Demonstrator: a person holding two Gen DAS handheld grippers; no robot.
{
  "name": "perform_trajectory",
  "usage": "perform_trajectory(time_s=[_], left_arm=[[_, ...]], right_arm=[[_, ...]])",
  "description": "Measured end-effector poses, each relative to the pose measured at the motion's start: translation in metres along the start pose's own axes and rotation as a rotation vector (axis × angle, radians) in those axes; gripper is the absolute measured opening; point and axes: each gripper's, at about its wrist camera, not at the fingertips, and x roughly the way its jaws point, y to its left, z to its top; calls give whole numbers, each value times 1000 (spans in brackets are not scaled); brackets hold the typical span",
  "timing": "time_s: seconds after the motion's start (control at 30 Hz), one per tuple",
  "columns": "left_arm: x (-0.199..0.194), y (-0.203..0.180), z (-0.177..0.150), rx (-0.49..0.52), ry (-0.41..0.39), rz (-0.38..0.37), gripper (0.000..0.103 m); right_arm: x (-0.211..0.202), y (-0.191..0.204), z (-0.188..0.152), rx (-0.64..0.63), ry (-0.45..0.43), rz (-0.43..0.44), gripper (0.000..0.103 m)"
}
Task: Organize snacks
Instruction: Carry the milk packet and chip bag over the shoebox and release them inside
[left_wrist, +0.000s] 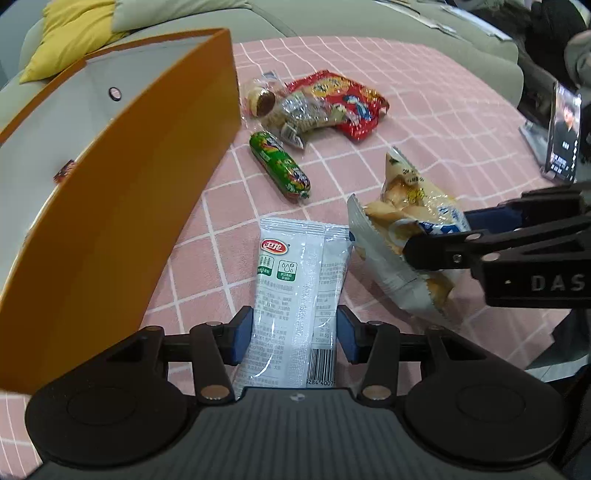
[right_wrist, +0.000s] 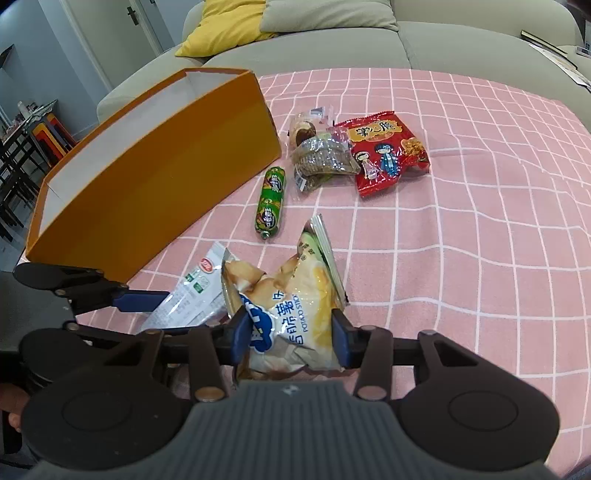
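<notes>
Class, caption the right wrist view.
Right claw grips a potato stick bag beside the orange box.
</notes>
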Motion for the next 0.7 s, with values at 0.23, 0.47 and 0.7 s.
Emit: perform_trajectory(time_s=[0.23,0.47,0.7], left_arm=[[-43,6,7,-52,-58,19,54],[-96,14,18,-87,-174,8,54],[-136,41,30,-125,-263,61,54]], right_arm=[[-20,8,3,-6,-49,5,42],[-48,22,17,-28,-120,29,41],[-66,48,51,-120,-197,57,41]])
